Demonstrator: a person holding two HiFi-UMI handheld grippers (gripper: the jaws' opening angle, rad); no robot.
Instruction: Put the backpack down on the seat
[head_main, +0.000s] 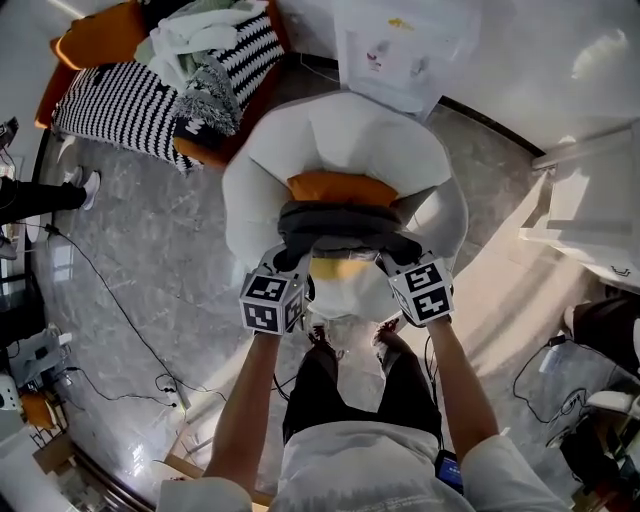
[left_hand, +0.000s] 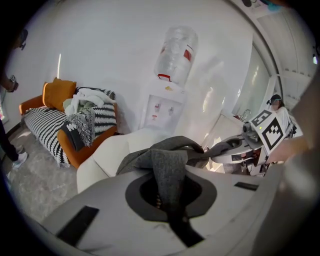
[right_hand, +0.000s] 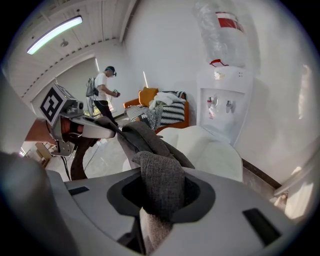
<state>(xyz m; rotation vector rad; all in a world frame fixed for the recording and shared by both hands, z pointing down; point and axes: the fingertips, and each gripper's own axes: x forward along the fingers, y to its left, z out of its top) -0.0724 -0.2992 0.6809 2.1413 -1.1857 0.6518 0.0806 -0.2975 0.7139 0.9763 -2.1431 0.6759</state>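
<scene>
A dark grey fabric backpack (head_main: 345, 228) hangs stretched between my two grippers, over the front of a white armchair (head_main: 250, 170) that has an orange cushion (head_main: 340, 187) at its back. My left gripper (head_main: 287, 264) is shut on a grey strap (left_hand: 167, 175) at the backpack's left end. My right gripper (head_main: 396, 262) is shut on a thick fold of the same grey fabric (right_hand: 161, 182) at the right end. Each gripper view shows the other gripper across the bag: the right gripper (left_hand: 235, 149) and the left gripper (right_hand: 100, 131). Whether the backpack touches the seat is hidden.
An orange sofa (head_main: 95, 40) piled with striped blankets (head_main: 120, 100) stands at the back left. A water dispenser (head_main: 395, 50) is behind the armchair. Cables (head_main: 120, 330) trail over the grey floor. White furniture (head_main: 590, 200) is at the right. Another person (right_hand: 104, 95) stands farther off.
</scene>
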